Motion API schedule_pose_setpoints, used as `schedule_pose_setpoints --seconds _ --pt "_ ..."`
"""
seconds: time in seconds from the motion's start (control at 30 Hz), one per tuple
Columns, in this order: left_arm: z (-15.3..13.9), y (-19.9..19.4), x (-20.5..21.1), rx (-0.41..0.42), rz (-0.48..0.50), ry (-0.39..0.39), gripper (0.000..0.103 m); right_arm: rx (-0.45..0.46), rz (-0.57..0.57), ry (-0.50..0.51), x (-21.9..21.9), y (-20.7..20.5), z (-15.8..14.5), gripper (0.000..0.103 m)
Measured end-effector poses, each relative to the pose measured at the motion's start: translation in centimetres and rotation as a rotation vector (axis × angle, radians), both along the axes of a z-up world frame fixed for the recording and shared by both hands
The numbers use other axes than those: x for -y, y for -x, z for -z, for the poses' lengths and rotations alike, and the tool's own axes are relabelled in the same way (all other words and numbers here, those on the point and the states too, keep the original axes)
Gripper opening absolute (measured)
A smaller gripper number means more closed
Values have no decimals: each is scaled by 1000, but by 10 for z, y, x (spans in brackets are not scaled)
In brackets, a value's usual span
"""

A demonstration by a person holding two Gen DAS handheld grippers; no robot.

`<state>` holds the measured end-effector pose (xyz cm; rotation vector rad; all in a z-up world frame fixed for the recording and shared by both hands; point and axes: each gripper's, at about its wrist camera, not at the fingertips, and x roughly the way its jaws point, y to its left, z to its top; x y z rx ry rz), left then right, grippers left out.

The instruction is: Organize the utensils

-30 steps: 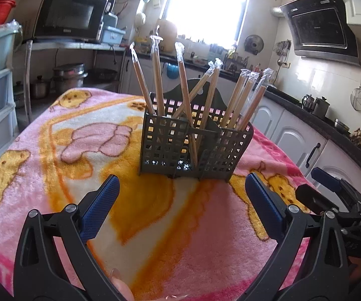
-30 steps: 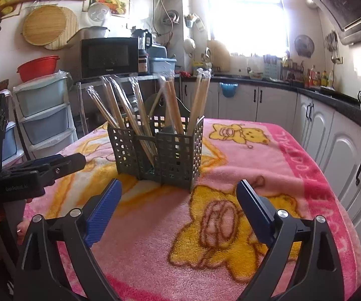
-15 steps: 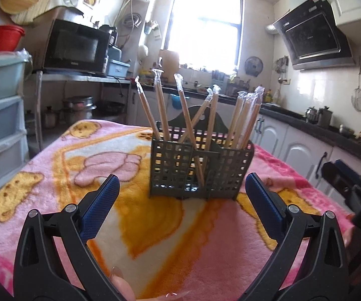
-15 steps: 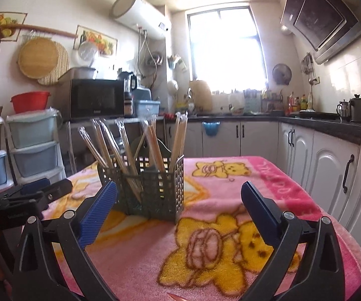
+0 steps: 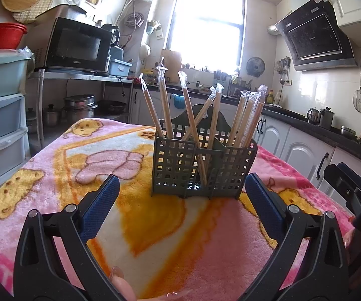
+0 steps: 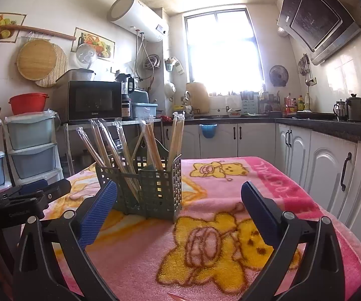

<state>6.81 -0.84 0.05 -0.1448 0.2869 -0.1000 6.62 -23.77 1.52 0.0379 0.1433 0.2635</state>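
**Inspector:** Nearest first. What has changed?

**Clerk:** Both claws have drawn back and tilted up over the last second. The left claw (image 5: 181, 198) stands spread wide and empty above the blanket (image 5: 155, 230); the right claw (image 6: 179, 203) likewise, nothing between its pads. More wall and ceiling now show in both views.

**Inspector:** The utensils?

**Clerk:** The wrapped chopsticks (image 5: 190, 115) all stand in the grey caddy (image 5: 200, 170), mid-tabletop, beyond both claws and untouched. None is seen lying loose on the blanket. Judgement: sorting looks finished, the claws retiring.

**Inspector:** Legible writing?

**Clerk:** Pink border lettering on the blanket, seen edge-on and not readable. The microwave (image 5: 76, 46) badge appears to read "Galanz". Nothing further is legible.
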Motion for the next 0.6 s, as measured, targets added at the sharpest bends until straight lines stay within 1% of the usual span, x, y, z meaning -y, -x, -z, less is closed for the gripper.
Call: schedule_pose_setpoints --seconds 0.6 --pt "0 1 0 8 2 -2 93 9 0 12 -3 4 0 97"
